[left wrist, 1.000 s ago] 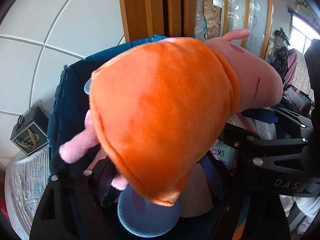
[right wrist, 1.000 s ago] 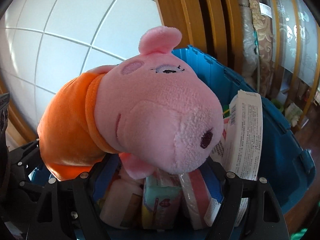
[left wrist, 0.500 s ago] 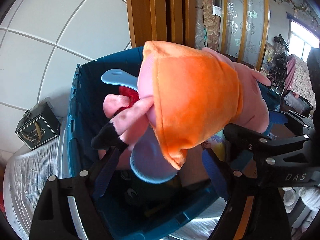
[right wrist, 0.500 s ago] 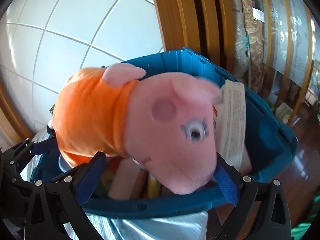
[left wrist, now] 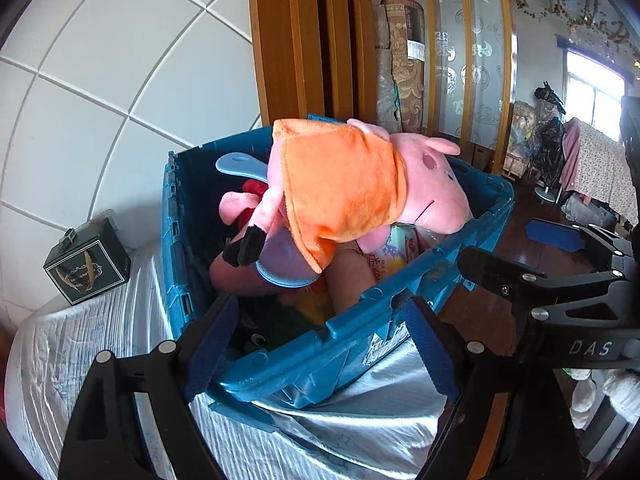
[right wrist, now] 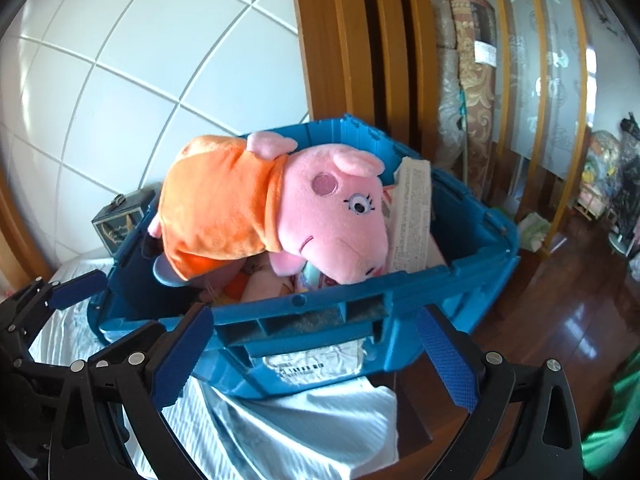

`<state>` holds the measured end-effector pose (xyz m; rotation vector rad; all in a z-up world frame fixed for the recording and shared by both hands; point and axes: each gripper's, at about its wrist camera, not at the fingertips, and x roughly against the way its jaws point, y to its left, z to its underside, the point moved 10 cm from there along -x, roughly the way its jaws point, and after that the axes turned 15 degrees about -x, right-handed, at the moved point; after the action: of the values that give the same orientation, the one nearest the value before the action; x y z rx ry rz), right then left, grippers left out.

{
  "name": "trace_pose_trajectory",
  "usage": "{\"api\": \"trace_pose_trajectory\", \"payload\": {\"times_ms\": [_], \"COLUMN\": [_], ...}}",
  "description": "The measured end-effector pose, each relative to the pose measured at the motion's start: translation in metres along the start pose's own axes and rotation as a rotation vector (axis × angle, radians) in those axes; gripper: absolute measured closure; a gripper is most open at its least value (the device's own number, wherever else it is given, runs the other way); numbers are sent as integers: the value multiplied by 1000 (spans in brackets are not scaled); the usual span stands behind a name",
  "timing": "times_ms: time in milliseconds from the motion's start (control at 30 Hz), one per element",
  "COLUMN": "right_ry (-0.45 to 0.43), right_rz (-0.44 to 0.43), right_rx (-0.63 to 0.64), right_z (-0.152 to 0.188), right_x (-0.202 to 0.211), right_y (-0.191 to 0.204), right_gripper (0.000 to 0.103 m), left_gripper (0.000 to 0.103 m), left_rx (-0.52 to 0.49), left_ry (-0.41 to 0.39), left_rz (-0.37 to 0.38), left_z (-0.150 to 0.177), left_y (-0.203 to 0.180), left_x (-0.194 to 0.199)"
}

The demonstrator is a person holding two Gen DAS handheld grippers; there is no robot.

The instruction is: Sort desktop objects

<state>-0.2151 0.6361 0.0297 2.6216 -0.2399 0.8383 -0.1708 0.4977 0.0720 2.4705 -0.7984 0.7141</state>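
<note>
A pink pig plush in an orange dress [left wrist: 344, 188] [right wrist: 272, 212] lies on top of the items piled in a blue plastic crate [left wrist: 352, 332] [right wrist: 304, 312]. Its head rests near the crate's front right rim. My left gripper [left wrist: 320, 344] is open and empty, held just in front of the crate's near rim. My right gripper [right wrist: 316, 356] is open and empty, also just outside the rim. The right gripper shows at the right of the left wrist view [left wrist: 560, 292]; the left gripper shows at the left of the right wrist view [right wrist: 60, 300].
The crate stands on a table under a white cloth [left wrist: 100, 352]. It holds a white printed package [right wrist: 412, 216], a blue paddle-shaped item [left wrist: 236, 164] and other toys. A small black box [left wrist: 86, 268] stands left of the crate. White tiled wall and wooden frame behind.
Both grippers have let go of the pig plush and drawn back from the crate. The plush has dropped onto the pile inside the crate.
</note>
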Motion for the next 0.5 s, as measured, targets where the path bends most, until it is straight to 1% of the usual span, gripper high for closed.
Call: {"api": "trace_pose_trajectory", "payload": {"times_ms": [167,267,333,500], "right_ry": [-95,-129,-151,-235], "right_rz": [18,15,17,45], "right_rx": [23,17,14,2], "right_z": [4,10,14,26], "right_x": [38,59,71,100], "right_y": [7,11,12,9], "right_gripper": [0,0,0,0], "left_gripper": [17,17,11,3], "left_rx": [46,74,73,83], "left_ry": [-69,-97,-104,-123], "left_rz": [-47,-47,-60,-129], "left_z": [5,11,15,28], "left_y": [-1,-4,-5,1], "left_x": [29,45,54,76]}}
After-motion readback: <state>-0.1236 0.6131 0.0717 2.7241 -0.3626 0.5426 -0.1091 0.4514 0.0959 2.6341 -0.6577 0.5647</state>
